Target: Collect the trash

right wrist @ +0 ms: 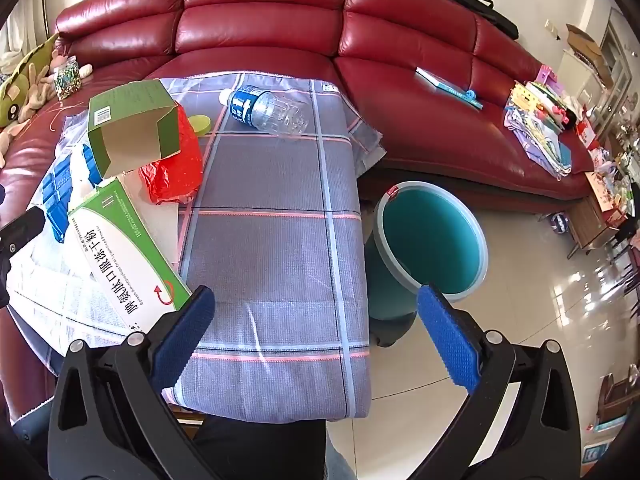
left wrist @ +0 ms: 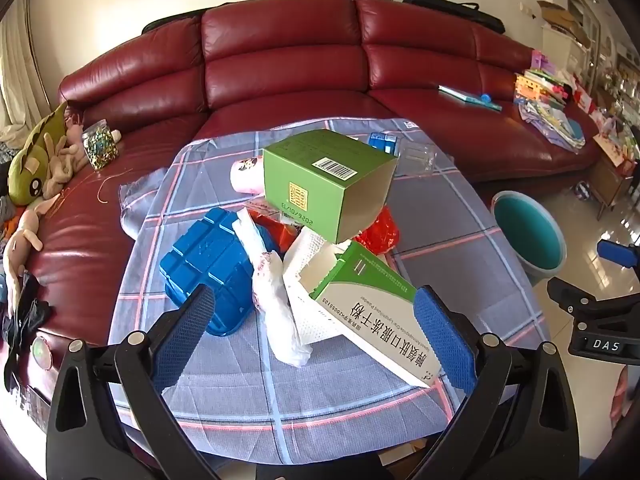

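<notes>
A heap of trash lies on a checked cloth [left wrist: 256, 392] [right wrist: 280, 248]: an open green carton [left wrist: 320, 176] [right wrist: 128, 128], a long green-and-white medicine box [left wrist: 380, 316] [right wrist: 124, 252], a blue plastic tray [left wrist: 208, 268] [right wrist: 60, 192], crumpled white paper [left wrist: 276, 300], a red plastic bag [left wrist: 380, 232] [right wrist: 176, 172] and an empty clear bottle [right wrist: 268, 110] [left wrist: 416, 156]. My left gripper [left wrist: 316, 324] hangs open just in front of the heap, its fingers either side of the white paper and the medicine box end. My right gripper [right wrist: 316, 328] is open over the cloth's right edge, holding nothing.
A teal bucket [left wrist: 528, 240] [right wrist: 428, 240] stands on the tiled floor right of the cloth. A red leather sofa [left wrist: 280, 60] [right wrist: 400, 60] wraps behind, with plush toys [left wrist: 36, 160], a jar [left wrist: 100, 148], a book [right wrist: 448, 88] and stacked papers [right wrist: 540, 120]. A small yellow-green lid [right wrist: 200, 124] lies by the bag.
</notes>
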Demonstrator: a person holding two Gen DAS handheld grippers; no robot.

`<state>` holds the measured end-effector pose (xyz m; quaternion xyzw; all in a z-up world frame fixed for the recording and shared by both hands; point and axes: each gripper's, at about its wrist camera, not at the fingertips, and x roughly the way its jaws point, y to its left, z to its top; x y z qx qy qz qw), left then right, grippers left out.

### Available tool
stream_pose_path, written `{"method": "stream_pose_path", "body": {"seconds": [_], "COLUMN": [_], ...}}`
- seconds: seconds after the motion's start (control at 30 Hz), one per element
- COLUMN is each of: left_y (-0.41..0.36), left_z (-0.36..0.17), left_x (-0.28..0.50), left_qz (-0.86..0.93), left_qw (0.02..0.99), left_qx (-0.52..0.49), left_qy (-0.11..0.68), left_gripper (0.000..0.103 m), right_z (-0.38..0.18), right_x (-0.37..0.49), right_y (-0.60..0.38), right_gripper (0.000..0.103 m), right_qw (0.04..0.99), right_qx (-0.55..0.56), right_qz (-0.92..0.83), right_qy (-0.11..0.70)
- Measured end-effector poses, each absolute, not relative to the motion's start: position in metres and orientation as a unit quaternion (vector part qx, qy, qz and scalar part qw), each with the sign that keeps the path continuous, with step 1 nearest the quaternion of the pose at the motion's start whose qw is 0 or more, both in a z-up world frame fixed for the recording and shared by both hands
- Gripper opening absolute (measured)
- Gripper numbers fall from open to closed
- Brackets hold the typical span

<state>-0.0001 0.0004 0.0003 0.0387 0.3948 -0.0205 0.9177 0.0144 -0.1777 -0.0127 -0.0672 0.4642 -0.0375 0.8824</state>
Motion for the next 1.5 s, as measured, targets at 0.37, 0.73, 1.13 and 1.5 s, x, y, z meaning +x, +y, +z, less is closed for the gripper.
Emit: {"method": "stream_pose_path", "body": {"seconds": [0.37,0.73,1.13,1.5], "left_y": [0.004,0.012,0.020,0.022], "left_z": [-0.001,-0.001,-0.003,-0.008], "left_x": [0.000,0.003,0.001,0.001], "left_qz": [-0.018,-0.015,-0.006,-0.007], "left_qw": [0.917,0.917,0.917,0.916], "left_qx": [0.033,0.023,0.017,0.015], "left_qy": [0.398,0.398,0.398,0.401], "left_gripper": [0.099,0.099,0.099,0.099], "right_z": [-0.010,-0.006,-0.011,-0.014], "right_x": [0.015,0.016,0.014,0.013], "right_y": [-0.177,-0.174,-0.178,-0.177], "right_gripper": [0.097,0.097,0.097,0.097], "right_qw": [0.883,0.883,0.882,0.881], "right_qx": [-0.073,-0.076,-0.068,-0.069], "right_qz": [-0.039,-0.040,-0.044,-0.044], "right_qy": [0.462,0.461,0.464,0.466]}}
